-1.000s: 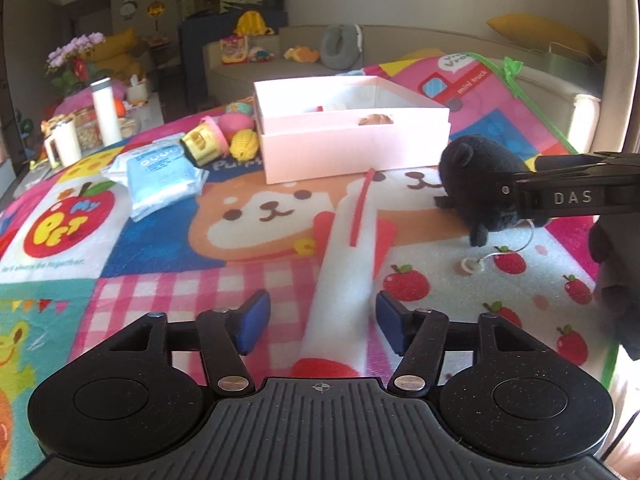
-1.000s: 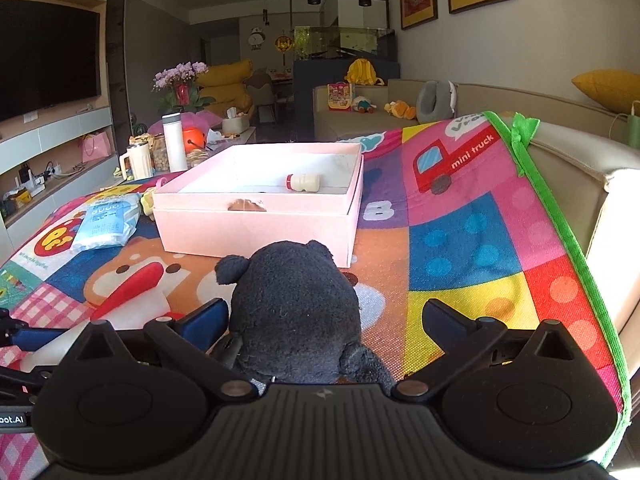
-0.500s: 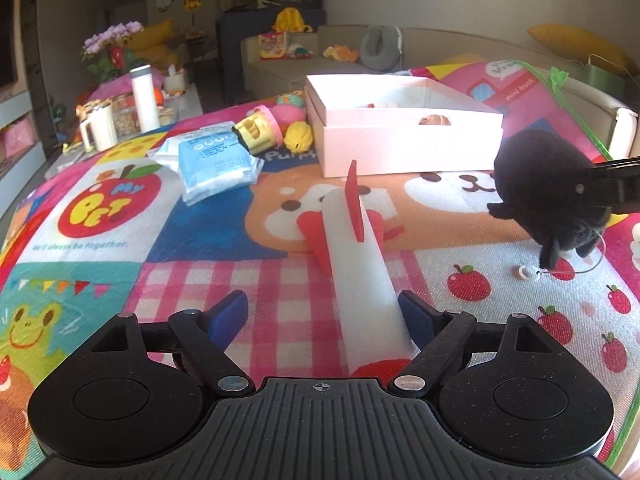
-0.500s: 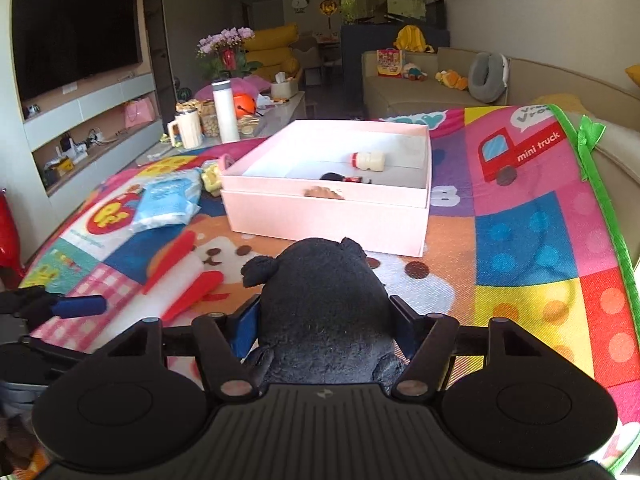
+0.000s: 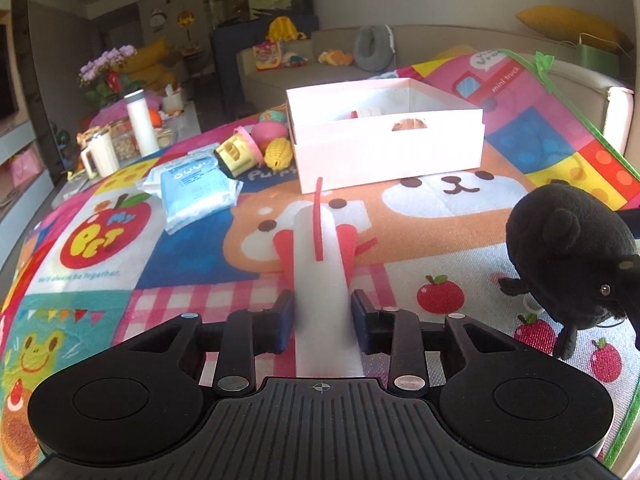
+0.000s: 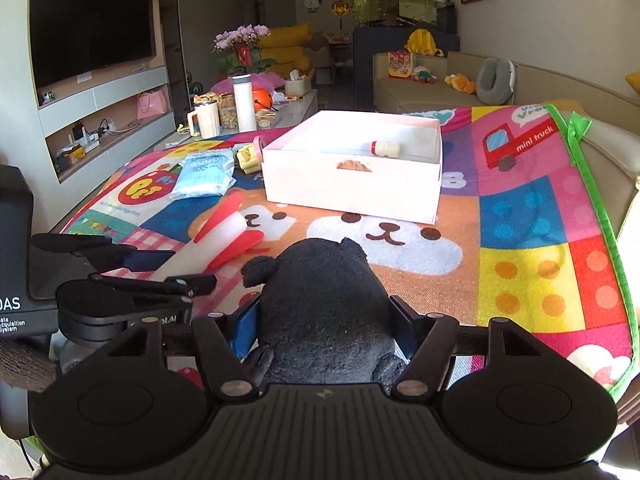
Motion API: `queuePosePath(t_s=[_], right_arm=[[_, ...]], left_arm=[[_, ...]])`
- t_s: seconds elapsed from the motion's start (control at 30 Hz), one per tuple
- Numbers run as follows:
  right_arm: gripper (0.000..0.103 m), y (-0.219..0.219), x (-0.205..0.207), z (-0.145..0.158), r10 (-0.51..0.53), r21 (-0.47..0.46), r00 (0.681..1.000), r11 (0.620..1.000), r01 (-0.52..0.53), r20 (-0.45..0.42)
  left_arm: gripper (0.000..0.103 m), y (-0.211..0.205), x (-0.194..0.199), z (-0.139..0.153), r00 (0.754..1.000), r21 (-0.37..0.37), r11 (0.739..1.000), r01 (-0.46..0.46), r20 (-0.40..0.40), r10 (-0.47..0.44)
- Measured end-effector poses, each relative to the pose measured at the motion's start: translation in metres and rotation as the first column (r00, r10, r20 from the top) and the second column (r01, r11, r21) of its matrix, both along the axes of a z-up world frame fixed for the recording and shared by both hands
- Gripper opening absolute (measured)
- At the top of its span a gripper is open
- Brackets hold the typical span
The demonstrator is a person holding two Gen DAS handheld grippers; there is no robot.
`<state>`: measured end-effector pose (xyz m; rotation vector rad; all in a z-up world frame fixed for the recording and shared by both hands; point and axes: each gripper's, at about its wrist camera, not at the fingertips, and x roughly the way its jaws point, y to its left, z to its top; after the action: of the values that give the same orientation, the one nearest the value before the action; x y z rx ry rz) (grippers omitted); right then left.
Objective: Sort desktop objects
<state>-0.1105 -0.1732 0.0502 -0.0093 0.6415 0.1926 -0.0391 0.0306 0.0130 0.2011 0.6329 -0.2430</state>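
My left gripper (image 5: 322,320) is shut on a white foam rocket with red fins (image 5: 320,264); its blue pads press the rocket's body on both sides. The rocket (image 6: 224,236) also shows at the left of the right wrist view, with the left gripper (image 6: 160,272) clamped on it. My right gripper (image 6: 326,324) is shut on a black plush toy (image 6: 324,312), lifted above the mat. The plush (image 5: 568,260) hangs at the right of the left wrist view. A pale pink open box (image 5: 384,140) (image 6: 352,180) sits ahead, with a small bottle (image 6: 384,148) inside.
A colourful play mat (image 5: 120,272) covers the surface. Left of the box lie a blue wipes pack (image 5: 196,188), a yellow toy cup (image 5: 238,154), a yellow corn-like toy (image 5: 280,152) and a pink ball (image 5: 270,132). A white flask (image 6: 244,102) and mug (image 6: 206,120) stand beyond.
My left gripper has closed from open onto the foam rocket. My right gripper closed on the black plush and raised it off the mat.
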Motion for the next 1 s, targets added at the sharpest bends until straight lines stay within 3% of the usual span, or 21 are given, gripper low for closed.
queuePosePath(t_s=[0.37,0.6,0.7,0.8,0.93,1.0], right_arm=[[0.066,0.006,-0.014,0.012,-0.010,-0.058,0.999,0.998,0.012,0.039],[0.066,0.007,-0.017,0.027,0.021,-0.067,0.998,0.998,-0.017,0.059],[0.066,-0.004,-0.010,0.046,0.033,-0.023,0.997,0.999,-0.031,0.068],[0.066,-0.020,0.010,0.089,0.023,0.015,0.988,1.000,-0.025,0.153],[0.066,-0.041,0.064,0.146,-0.006,0.092,0.972,0.996,-0.016,0.234],[0.066,-0.047,0.102,0.165,-0.034,0.123,0.968,0.992,0.003,0.248]], left_arm=[[0.032,0.004,-0.046,0.038,0.992,0.021,0.998,0.062,0.106,-0.063],[0.032,0.005,-0.046,0.053,0.989,-0.001,0.997,0.083,0.126,-0.083],[0.032,0.005,-0.031,0.071,0.983,-0.033,0.994,0.100,0.156,-0.094],[0.032,-0.002,-0.003,0.098,0.968,-0.052,0.990,0.131,0.224,-0.116],[0.032,-0.020,0.054,0.126,0.941,-0.087,0.982,0.169,0.311,-0.135],[0.033,-0.028,0.089,0.135,0.942,-0.128,0.978,0.162,0.316,-0.115]])
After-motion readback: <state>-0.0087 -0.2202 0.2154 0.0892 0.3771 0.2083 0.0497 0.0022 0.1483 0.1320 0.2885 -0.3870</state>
